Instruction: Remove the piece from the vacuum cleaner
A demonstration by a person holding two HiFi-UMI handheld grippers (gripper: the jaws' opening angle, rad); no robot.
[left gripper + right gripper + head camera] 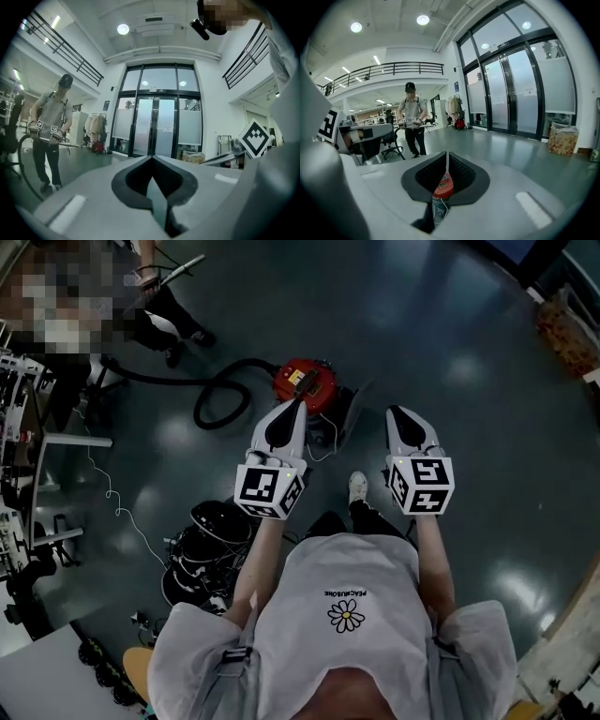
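A red vacuum cleaner stands on the grey floor ahead of me. Its black hose curls left toward another person, who holds the wand. My left gripper hovers over the vacuum's near side, jaws shut on nothing. My right gripper is level with it to the right, also shut and empty. In the right gripper view the vacuum shows through the slit between the shut jaws of the right gripper. In the left gripper view, the left gripper points at glass doors.
Black round items are stacked on the floor at my left. Metal racks line the left edge and a thin white cable trails across the floor. An office chair and a bag stand further off.
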